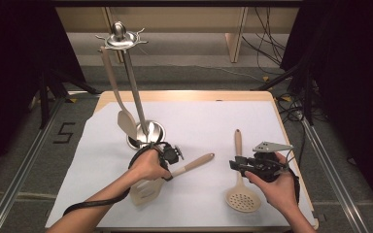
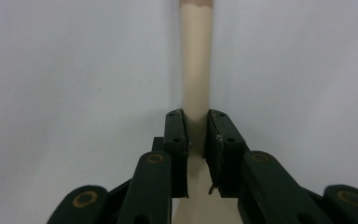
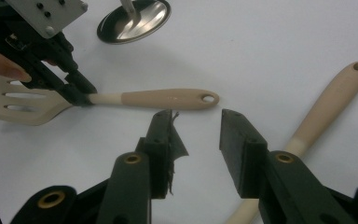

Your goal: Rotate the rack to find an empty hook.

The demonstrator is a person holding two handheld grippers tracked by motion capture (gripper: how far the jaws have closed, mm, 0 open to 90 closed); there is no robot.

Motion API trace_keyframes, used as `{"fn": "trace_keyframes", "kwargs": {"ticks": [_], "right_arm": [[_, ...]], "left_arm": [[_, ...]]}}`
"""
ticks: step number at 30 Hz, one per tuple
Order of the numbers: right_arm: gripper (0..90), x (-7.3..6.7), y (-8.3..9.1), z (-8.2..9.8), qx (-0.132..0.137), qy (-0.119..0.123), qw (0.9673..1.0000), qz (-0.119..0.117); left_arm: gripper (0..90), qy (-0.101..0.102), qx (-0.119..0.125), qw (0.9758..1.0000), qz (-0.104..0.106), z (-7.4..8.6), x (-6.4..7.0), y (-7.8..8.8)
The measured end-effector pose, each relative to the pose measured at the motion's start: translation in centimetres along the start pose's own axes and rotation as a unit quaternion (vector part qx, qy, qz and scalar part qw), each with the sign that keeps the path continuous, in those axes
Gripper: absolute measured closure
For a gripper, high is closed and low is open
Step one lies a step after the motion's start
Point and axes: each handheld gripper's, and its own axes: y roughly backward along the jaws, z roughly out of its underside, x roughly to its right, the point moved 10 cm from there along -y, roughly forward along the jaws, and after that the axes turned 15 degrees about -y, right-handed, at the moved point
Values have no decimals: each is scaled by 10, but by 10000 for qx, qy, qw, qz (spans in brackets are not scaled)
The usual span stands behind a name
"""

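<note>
A: While the high view's up, what have the left tongs (image 1: 171,171) got?
B: Clamped on the slotted spatula (image 1: 148,190) at its neck; it lies flat on the white table (image 1: 199,116), just in front of the steel rack base (image 1: 148,132). Right tongs (image 1: 235,165) hover over the skimmer (image 1: 242,196) handle.
A: Left gripper view?
B: Both pads (image 2: 176,135) press the spatula's pale handle, narrow gap.
A: Right gripper view?
B: Right tongs (image 3: 196,123) about half open, nothing between them; skimmer handle passes under the right jaw, contact unclear.
</note>
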Motion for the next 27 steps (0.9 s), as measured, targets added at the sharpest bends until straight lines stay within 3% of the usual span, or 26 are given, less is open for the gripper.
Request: {"fn": "trace_keyframes", "kwargs": {"ticks": [7, 11, 12, 14, 15, 17, 18, 19, 21, 22, 23, 24, 25, 26, 27], "right_arm": [[654, -1, 0, 0, -4, -20, 10000, 1], [654, 0, 1, 0, 0, -12, 10000, 2], [653, -2, 0, -1, 38, -49, 9999, -86], [650, -2, 0, -1, 46, -48, 10000, -71], [645, -7, -1, -2, 75, -238, 9995, -173], [637, -9, 1, -3, 60, -278, 9994, -197], [631, -10, 1, -7, 135, -162, 9994, -260], [623, -16, 0, -7, 121, -353, 9987, -354], [592, -21, -1, -13, 212, -338, 9982, -447], [579, -27, -2, -15, 239, -501, 9971, -527], [571, -28, -4, -20, 348, -280, 9974, -573], [565, -34, -4, -20, 282, -454, 9966, -624], [559, -36, -6, -25, 351, -359, 9961, -723], [552, -42, -7, -26, 312, -509, 9952, -772], [546, -45, -8, -31, 371, -435, 9946, -863]], "left_arm": [[779, -74, 161, 9998, -82, -1, 1, 4], [780, -11, 541, 9984, -141, -9, 2, 17], [780, -626, 679, 9957, -68, -12, -4, 20], [780, -556, 937, 9939, -173, -16, -3, 29], [781, -532, 1029, 9930, -222, -17, -3, 32], [780, -373, 1393, 9892, -251, -23, 2, 39], [781, -189, 1664, 9854, -290, -28, 5, 41], [781, -220, 1740, 9841, -294, -29, 6, 45], [781, -282, 1838, 9814, -472, -30, 6, 53], [781, -188, 1951, 9793, -511, -32, 9, 56], [781, -204, 2047, 9772, -517, -34, 10, 60], [781, -120, 2164, 9745, -585, -36, 11, 63], [781, -342, 2158, 9743, -546, -35, 12, 67], [781, -450, 2273, 9712, -553, -37, 13, 70], [781, -78, 2361, 9706, -458, -37, 21, 72]]}}
